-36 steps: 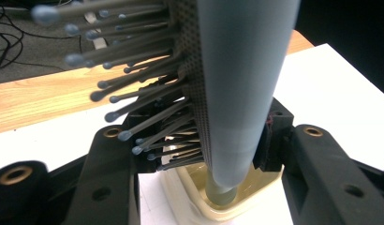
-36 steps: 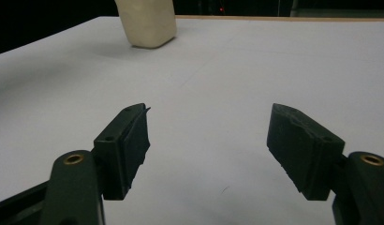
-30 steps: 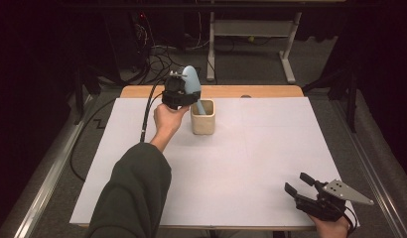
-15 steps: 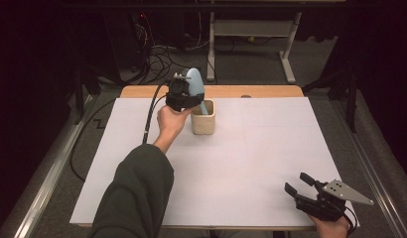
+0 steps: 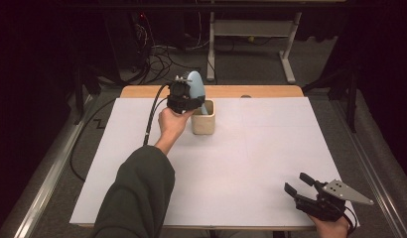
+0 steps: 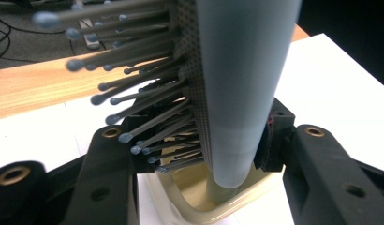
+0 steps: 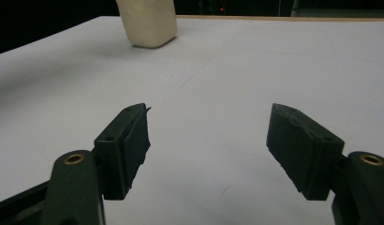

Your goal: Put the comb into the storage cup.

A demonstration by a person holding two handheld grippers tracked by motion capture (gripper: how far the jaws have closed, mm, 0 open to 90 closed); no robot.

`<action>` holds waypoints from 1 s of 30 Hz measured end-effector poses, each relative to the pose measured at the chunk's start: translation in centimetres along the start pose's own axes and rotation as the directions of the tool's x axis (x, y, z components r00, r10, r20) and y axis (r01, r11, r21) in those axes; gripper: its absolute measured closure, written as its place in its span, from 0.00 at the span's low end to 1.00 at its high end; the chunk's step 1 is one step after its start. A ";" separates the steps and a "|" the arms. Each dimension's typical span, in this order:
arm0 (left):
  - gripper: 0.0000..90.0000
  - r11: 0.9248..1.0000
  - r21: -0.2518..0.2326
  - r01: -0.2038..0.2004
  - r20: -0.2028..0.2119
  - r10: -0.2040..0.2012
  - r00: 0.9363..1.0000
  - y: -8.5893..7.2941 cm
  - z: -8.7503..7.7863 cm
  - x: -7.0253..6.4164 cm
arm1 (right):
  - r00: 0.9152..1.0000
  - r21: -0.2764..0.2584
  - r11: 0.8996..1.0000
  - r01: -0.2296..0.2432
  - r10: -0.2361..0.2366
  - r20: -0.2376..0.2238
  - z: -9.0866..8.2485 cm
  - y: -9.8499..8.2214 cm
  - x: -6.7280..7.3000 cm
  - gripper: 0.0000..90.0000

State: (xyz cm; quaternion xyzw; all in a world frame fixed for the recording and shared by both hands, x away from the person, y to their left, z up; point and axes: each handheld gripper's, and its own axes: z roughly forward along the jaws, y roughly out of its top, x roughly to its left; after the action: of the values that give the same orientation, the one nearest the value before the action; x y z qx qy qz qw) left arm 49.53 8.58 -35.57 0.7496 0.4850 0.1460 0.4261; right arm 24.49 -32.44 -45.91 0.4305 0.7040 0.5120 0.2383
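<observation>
A light blue hairbrush (image 5: 195,84) stands nearly upright over a cream cup (image 5: 203,124) at the back middle of the table. My left gripper (image 5: 189,96) is shut on the brush from the left. In the left gripper view the brush (image 6: 241,93) fills the space between the jaws, bristles to the left, and its handle end reaches down into the cup (image 6: 199,206). My right gripper (image 5: 298,184) rests at the front right corner, open, with nothing between its jaws. In the right gripper view that gripper (image 7: 209,140) faces bare table, with the cup (image 7: 148,23) far off.
A white sheet (image 5: 251,163) covers the table, and a wooden strip (image 5: 256,91) shows along its far edge. Cables (image 5: 162,54) and a metal frame (image 5: 251,29) lie on the floor beyond. The left gripper's cable (image 5: 152,119) trails over the left side.
The left gripper has shifted a little to the right, toward the cup, with the brush in it. The right gripper has stayed in place.
</observation>
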 end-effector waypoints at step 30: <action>0.57 1.000 0.025 0.010 -0.011 -0.009 1.000 -0.5 0.8 0.2 | 1.000 0.004 1.000 -0.002 0.003 -0.004 0.0 0.0 0.0 0.34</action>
State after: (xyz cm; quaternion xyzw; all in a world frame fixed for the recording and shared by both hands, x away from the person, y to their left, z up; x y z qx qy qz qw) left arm 49.86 8.43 -36.47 0.7518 0.4926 0.1419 0.4147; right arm 24.51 -32.42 -45.93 0.4308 0.7050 0.5119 0.2354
